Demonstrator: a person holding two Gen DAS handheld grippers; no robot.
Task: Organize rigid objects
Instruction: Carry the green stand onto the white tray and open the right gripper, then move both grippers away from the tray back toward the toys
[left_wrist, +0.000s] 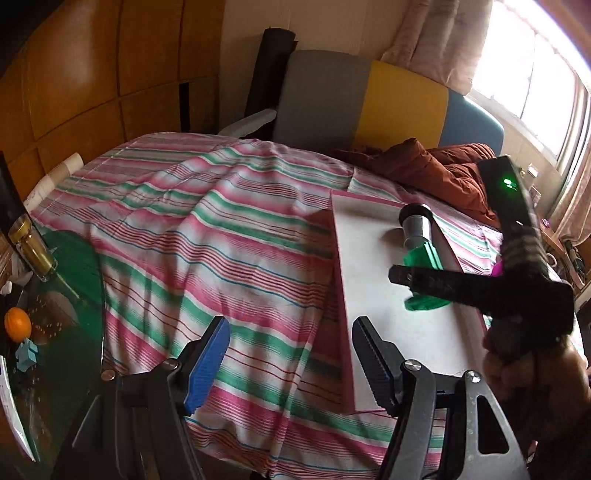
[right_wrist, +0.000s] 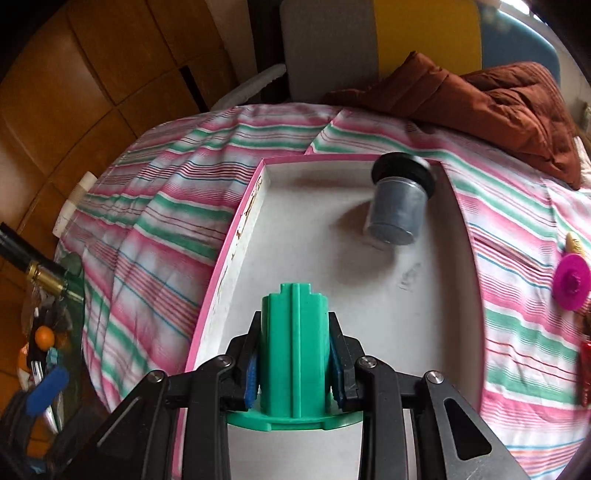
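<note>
A white tray with a pink rim lies on the striped bedspread. My right gripper is shut on a green plastic spool, held over the near part of the tray. At the tray's far end a grey spool with a black flange lies on its side. In the left wrist view the tray is at right, with the right gripper and green spool above it and the grey spool beyond. My left gripper stands open over the bedspread, just left of the tray, with nothing between its fingers.
A magenta disc, a yellow item and a red item lie on the bed right of the tray. A brown quilt is heaped at the head. A glass side table at left holds a bottle and an orange.
</note>
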